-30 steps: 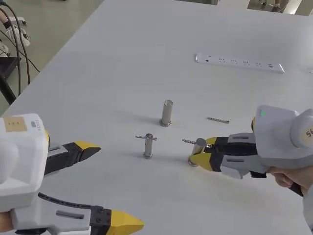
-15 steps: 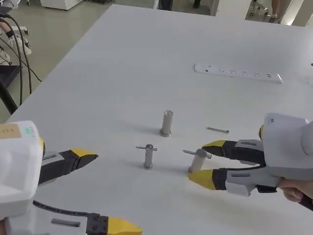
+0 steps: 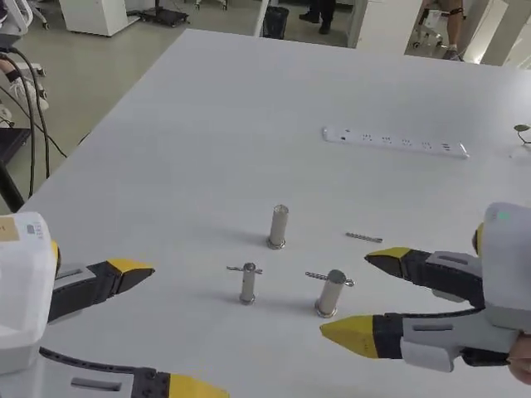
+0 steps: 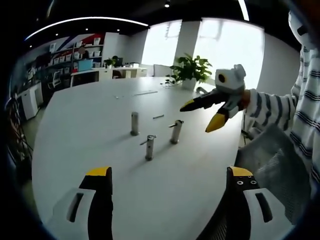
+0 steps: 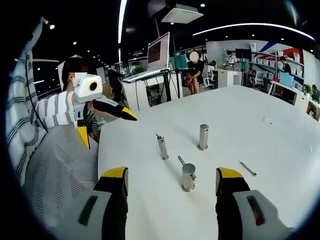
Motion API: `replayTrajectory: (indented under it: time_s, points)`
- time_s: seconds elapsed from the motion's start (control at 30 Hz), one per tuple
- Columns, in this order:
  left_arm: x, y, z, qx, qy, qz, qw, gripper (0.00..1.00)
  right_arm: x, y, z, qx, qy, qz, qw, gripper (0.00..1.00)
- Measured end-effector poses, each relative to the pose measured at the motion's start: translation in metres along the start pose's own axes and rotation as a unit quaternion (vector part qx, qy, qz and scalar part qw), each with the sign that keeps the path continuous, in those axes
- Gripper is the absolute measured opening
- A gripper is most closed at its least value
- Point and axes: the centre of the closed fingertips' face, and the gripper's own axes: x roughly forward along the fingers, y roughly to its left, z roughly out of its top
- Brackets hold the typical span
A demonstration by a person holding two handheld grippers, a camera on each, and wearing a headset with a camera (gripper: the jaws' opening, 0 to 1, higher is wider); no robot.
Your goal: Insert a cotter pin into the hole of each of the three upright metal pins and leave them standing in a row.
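Three upright metal pins stand on the white table. The far pin has nothing through its hole. A cotter pin crosses the top of the left pin, and another crosses the right pin. One loose cotter pin lies flat on the table. My right gripper is open, its jaws either side of the right pin without touching it. My left gripper is open and holds nothing, left of the pins.
A white power strip lies farther back on the table. The table's left edge drops to the floor, with cables and office furniture beyond it. A person in a striped sleeve holds the grippers.
My right gripper was shut on the right pin, then opened and drew back toward me. That pin stays upright with its cotter pin through it. The head camera tilted up.
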Motion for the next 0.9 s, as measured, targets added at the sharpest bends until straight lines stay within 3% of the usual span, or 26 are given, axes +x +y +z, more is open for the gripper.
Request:
replayTrajectory:
  time_s: [0.2,0.33,0.5,0.67,0.73,0.83,0.9]
  points:
    - [-0.003,0.004,0.006,0.001,-0.009,0.003,1.0000,0.93,-0.012,0.011,0.006,0.005,-0.010,-0.012,0.9999,0.72]
    - [-0.007,0.006,0.020,-0.014,-0.043,-0.001,0.9990,0.93,-0.020,0.013,0.009,0.032,-0.022,-0.030,0.9988,0.78]
    - [-0.008,0.009,0.025,-0.012,-0.048,0.000,0.9988,0.93,-0.028,0.009,-0.001,0.061,-0.013,-0.055,0.9965,0.86]
    - [-0.008,0.009,0.028,-0.015,-0.054,-0.003,0.9984,0.93,-0.033,0.012,-0.010,0.085,-0.008,-0.062,0.9945,0.89]
    - [-0.007,0.009,0.028,-0.015,-0.054,-0.004,0.9984,0.93,-0.035,0.011,-0.013,0.095,-0.005,-0.072,0.9929,0.91]
    - [-0.006,0.010,0.030,-0.013,-0.055,-0.006,0.9984,0.93,-0.040,0.000,-0.020,0.115,0.002,-0.114,0.9869,0.98]
    - [-0.005,0.010,0.032,-0.013,-0.057,-0.006,0.9983,0.93,-0.043,-0.002,-0.023,0.123,0.004,-0.123,0.9848,0.98]
